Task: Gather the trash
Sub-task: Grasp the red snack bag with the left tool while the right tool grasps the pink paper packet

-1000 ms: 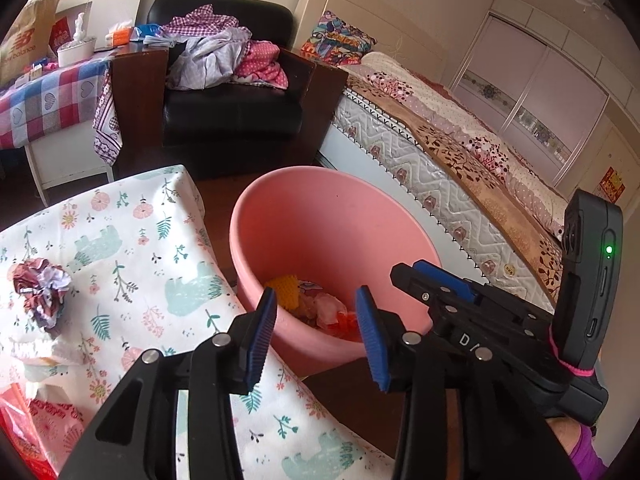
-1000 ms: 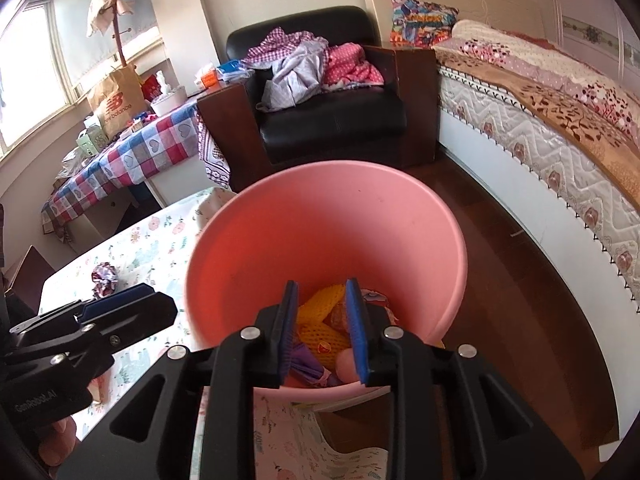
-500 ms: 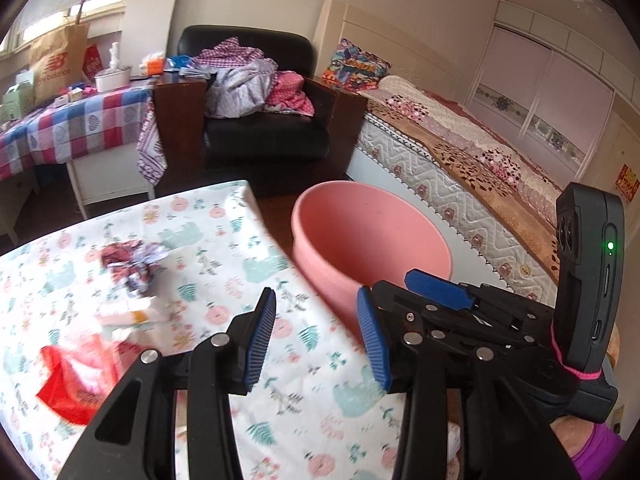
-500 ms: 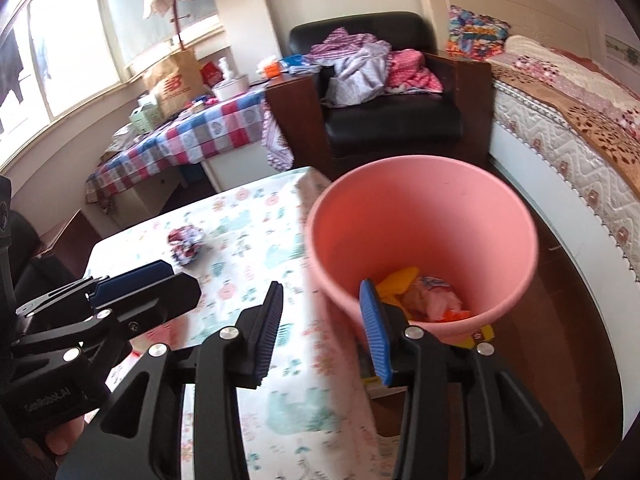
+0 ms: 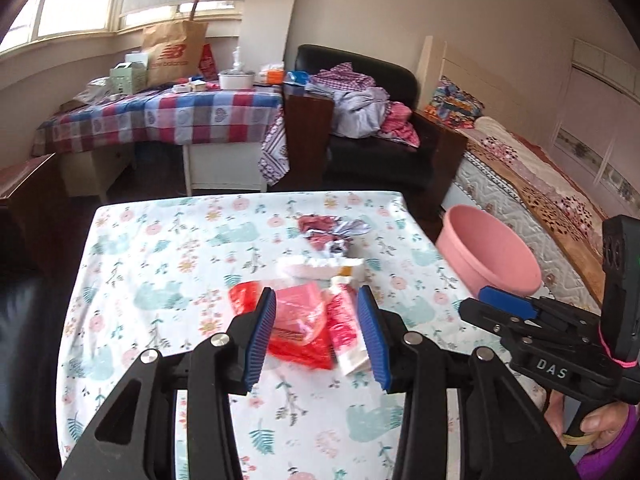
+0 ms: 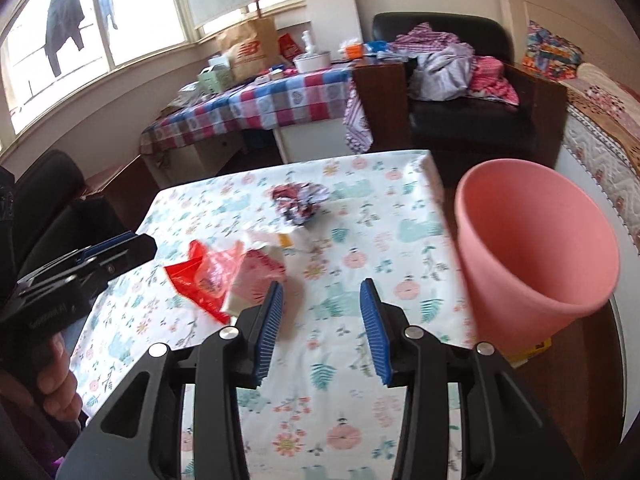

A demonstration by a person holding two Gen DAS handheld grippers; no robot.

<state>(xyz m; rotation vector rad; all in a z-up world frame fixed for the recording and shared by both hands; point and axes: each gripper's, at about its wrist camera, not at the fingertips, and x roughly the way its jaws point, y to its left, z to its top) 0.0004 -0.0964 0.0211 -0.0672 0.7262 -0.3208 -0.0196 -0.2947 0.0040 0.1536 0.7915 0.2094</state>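
— Several scraps lie on the table: a red plastic bag, a pink-and-white wrapper touching it, and a crumpled foil ball farther back.

— Which step is this?

— Lining up a pick, I judge. The left gripper hangs spread wide and empty, framing the red plastic bag. The right gripper is likewise released, holding nothing, beside the pink bin off the table's edge.

— Next?

— Probably lower the left gripper, pinch the bag, and carry it to the bin.
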